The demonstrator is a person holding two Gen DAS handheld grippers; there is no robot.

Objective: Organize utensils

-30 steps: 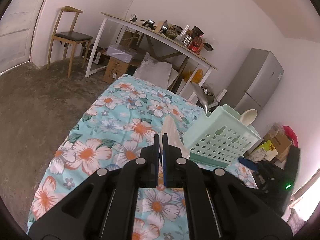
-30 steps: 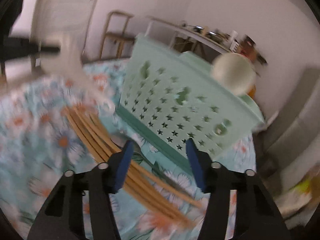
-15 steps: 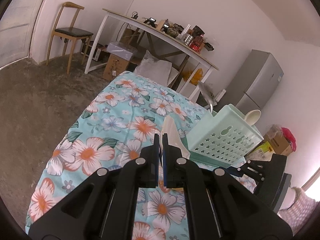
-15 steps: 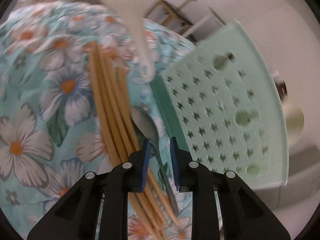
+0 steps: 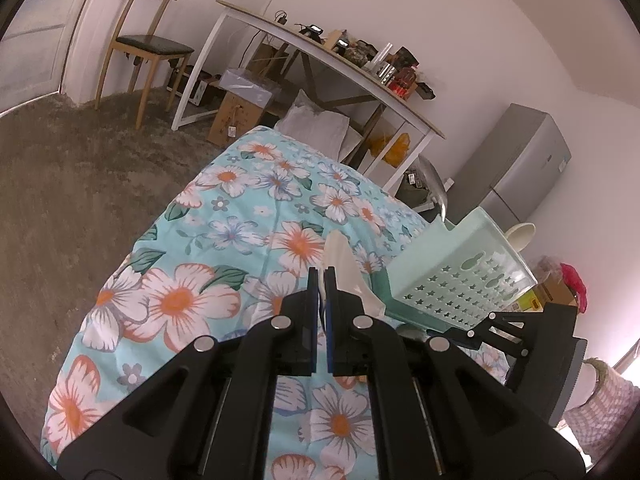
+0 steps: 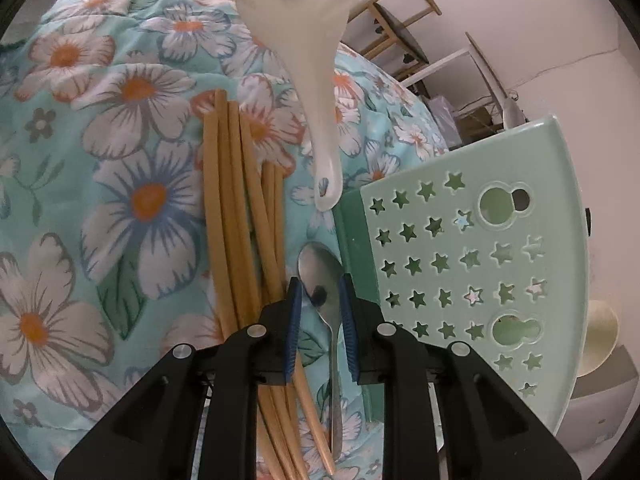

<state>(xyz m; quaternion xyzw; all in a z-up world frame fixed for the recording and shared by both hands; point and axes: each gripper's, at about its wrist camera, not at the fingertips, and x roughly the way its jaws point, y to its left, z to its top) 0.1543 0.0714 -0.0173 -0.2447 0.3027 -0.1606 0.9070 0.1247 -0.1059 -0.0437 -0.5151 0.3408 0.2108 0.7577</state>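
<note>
Right gripper [image 6: 320, 300] had rolled and narrowed astride metal spoon [image 6: 324, 276] beside basket [image 6: 472, 264], unclamped; left gripper [image 5: 321, 280] stayed clamped on white spoon [image 5: 344, 268].

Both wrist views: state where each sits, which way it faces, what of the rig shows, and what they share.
Left wrist: on the left hand-held gripper, angled down across the floral cloth; its jaws are shut on a white spoon.
Right wrist: on the right hand-held gripper, looking steeply down at the metal spoon between its jaws, beside chopsticks.
Shared: green basket, white spoon, cloth.
</note>
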